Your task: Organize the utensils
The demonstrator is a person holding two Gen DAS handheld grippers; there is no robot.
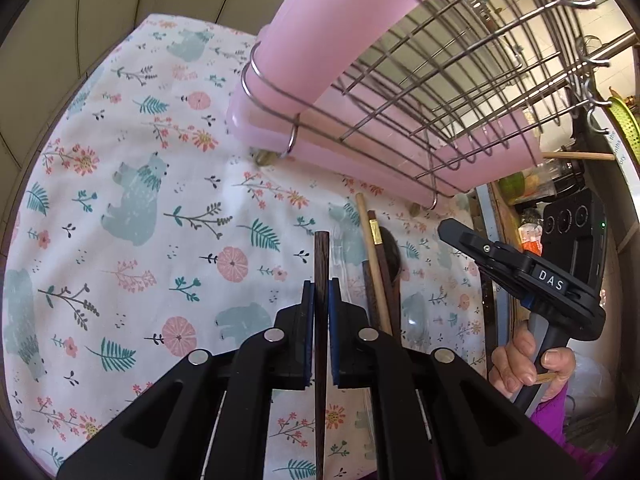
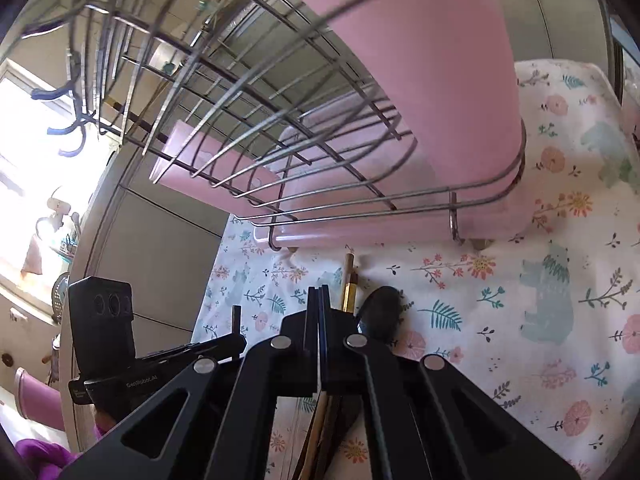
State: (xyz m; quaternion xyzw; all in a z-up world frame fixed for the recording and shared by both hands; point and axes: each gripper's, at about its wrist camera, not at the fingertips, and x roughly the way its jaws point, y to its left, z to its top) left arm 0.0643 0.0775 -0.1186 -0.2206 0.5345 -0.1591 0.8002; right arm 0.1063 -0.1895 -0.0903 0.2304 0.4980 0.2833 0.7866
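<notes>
Left gripper (image 1: pixel 321 300) up close, pads clamped on a dark chopstick (image 1: pixel 321 256) about midway along, stick poking out past the fingertips toward the rack. Right gripper (image 2: pixel 320 308) pinched fully closed too, jaws flat together, nothing visible between them in its own view, though can't completely rule out something thin.

Rest of the pile sitting on the bear-print tablecloth (image 1: pixel 132 208) just in front of the wire rack (image 1: pixel 440 92): a pale wooden chopstick (image 1: pixel 370 248), a dark chopstick with a gold band (image 1: pixel 378 256), and a black spoon (image 2: pixel 380 312) tucked beside them. Pink plastic cup (image 1: pixel 320 32) standing in the rack's end, looks like the spot for sticks.

Handling-wise: chopsticks light, stiff, thin and a bit slick, so prone to swivelling in a two-pad grip. Best grabbed near the middle or slightly toward the thick end, then tipped upright before dropping in. Spoon likely easier by the handle than the rounded bowl. Lying side by side and touching, so picking one probably nudges the others.
</notes>
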